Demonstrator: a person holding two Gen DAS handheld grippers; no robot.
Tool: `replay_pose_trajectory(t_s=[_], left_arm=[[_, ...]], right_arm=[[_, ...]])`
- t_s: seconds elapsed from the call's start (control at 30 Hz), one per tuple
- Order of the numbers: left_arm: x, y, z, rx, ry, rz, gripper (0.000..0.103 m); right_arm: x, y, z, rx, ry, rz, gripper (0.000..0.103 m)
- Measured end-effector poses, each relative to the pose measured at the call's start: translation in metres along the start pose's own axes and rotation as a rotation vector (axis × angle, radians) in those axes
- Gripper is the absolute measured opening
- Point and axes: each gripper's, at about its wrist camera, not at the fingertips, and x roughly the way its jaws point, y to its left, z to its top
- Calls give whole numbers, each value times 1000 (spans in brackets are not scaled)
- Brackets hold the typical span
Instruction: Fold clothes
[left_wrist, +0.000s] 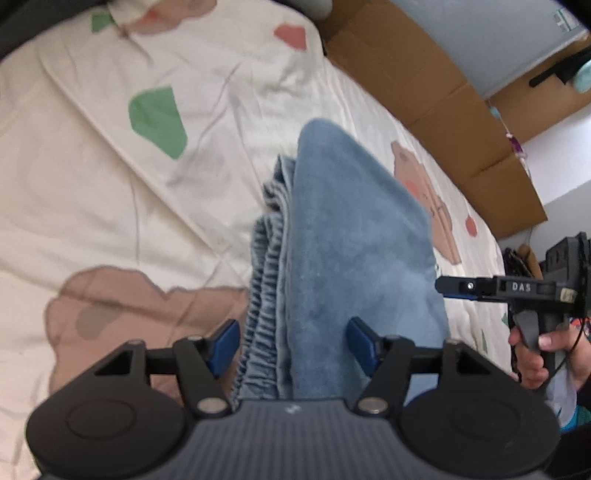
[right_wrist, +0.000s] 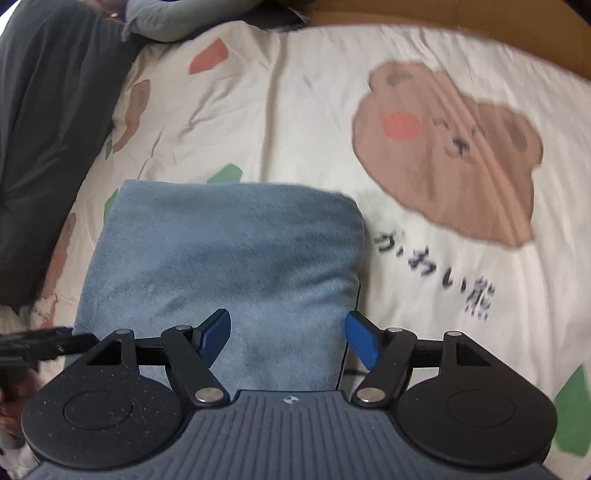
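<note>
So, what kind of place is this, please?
Most likely a bedroom at home. The folded blue garment lies on a bed with a cream bear-print cover, a pillow sits at its far end, and a cardboard box stands beside it.

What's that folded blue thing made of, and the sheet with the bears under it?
The folded blue garment looks like soft, matte denim-like cotton: faded wash and a gathered elastic waistband along its edge. The bear-print bedsheet seems thin woven cotton, matte and creased. Neither can be confirmed by sight.
</note>
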Motion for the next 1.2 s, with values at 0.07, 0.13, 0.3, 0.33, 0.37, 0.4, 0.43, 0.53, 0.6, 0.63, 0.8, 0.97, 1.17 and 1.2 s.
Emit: replay_pose_trajectory(t_s=[0.07, 0.13, 0.3, 0.33, 0.37, 0.4, 0.43, 0.53, 0.6, 0.63, 0.8, 0.97, 1.17, 1.2], left_arm=[[6, 2, 0, -5, 14, -19, 73], [10, 4, 3, -8, 25, -28, 76], [20, 9, 7, -22, 53, -75, 79], [21, 11, 8, -25, 55, -82, 79], [22, 12, 8, -26, 57, -87, 76], [21, 13, 7, -25, 55, -88, 75], [20, 14, 7, -23, 53, -89, 72], [17, 12, 6, -15, 46, -84, 66], [16, 10, 6, -18, 44, -101, 55], [16, 9, 6, -22, 42, -95, 54], [15, 4, 5, -31, 35, -77, 51], [14, 0, 6, -53, 28, -80, 46], [25, -19, 5, -36, 38, -89, 44], [28, -24, 6, -31, 40, -93, 44]], right_arm=[[5, -6, -3, 28, 12, 12, 75], [9, -12, -6, 60, 26, 39, 75], [24, -22, -11, 103, 75, 124, 74], [25, -23, -12, 103, 71, 138, 68], [24, -25, -11, 108, 73, 145, 59], [23, -26, -10, 114, 77, 150, 54], [21, -30, -9, 133, 78, 157, 41], [15, -39, -7, 150, 90, 202, 27], [12, -38, -6, 130, 100, 218, 24], [10, -37, -3, 116, 107, 217, 22], [-8, -17, 9, -3, 139, 192, 19], [-30, -6, 19, -57, 158, 197, 18], [-55, -8, 26, -79, 156, 192, 18], [-57, -12, 26, -75, 155, 185, 18]])
